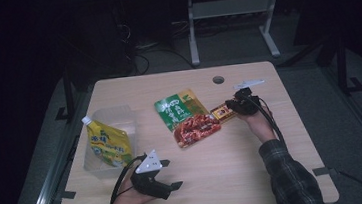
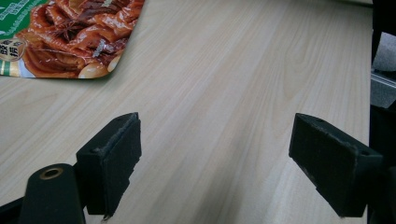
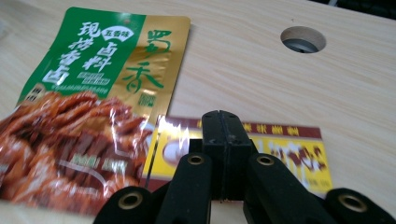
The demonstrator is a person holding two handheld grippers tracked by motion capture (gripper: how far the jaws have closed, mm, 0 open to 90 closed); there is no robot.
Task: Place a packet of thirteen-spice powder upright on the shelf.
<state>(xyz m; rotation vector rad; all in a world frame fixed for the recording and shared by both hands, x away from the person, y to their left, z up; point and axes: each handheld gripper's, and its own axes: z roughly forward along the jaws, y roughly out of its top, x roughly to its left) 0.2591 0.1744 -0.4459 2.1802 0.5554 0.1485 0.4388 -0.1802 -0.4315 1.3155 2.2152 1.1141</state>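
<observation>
Right gripper (image 3: 223, 122): jaws pressed tight together, down on the small red-and-yellow sachet (image 3: 289, 154), though whether they pinch its edge or merely sit on top, I cannot tell. That sachet lies flat on the wooden table (image 1: 235, 162), tucked just beside the green-and-gold spice packet (image 1: 186, 116), on the side away from the clear tub (image 1: 113, 119) holding a yellow spouted pouch (image 1: 108, 145). Left gripper (image 1: 163, 176): jaws spread wide, nothing between them, low over bare wood on the near side of the spice packet.
</observation>
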